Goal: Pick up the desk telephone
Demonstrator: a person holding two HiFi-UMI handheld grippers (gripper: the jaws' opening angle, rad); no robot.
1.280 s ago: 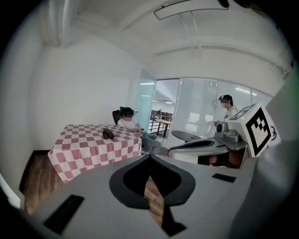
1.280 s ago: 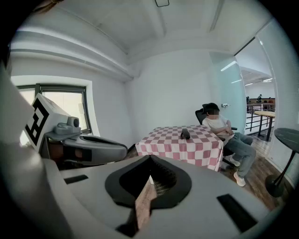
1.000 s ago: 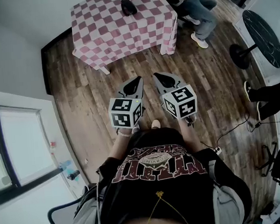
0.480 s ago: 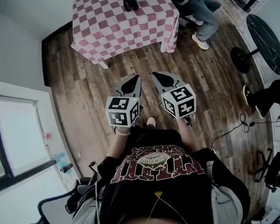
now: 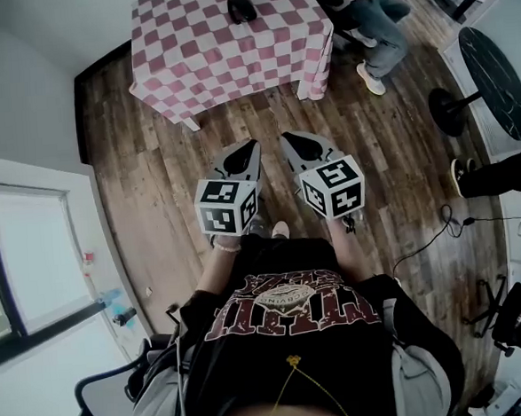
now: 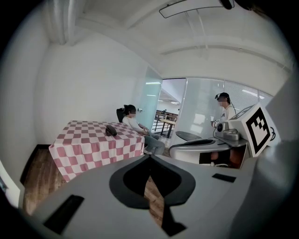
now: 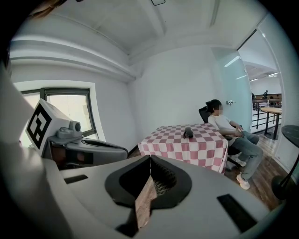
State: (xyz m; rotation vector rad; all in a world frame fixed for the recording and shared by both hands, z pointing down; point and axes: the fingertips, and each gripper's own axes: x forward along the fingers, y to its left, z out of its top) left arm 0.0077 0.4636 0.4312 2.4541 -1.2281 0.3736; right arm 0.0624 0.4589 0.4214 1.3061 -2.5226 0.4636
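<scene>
The black desk telephone (image 5: 242, 6) lies on the far part of a table with a pink-and-white checked cloth (image 5: 224, 63). My left gripper (image 5: 255, 146) and my right gripper (image 5: 286, 139) are held side by side over the wooden floor, well short of the table, pointing toward it. Both are shut with nothing between their jaws. In the left gripper view the telephone (image 6: 111, 130) shows small beyond my left gripper (image 6: 150, 157). In the right gripper view the telephone (image 7: 188, 132) sits on the table (image 7: 187, 149) beyond my right gripper (image 7: 150, 158).
A person (image 5: 367, 8) sits on a chair at the table's right side. Another person (image 6: 226, 109) stands further right. A round black table (image 5: 491, 71) and a floor cable (image 5: 440, 234) lie to the right. A window (image 5: 24, 264) lines the left wall.
Both grippers stay side by side and shut. The head view has shifted a little, so the table sits slightly higher and further left in the picture.
</scene>
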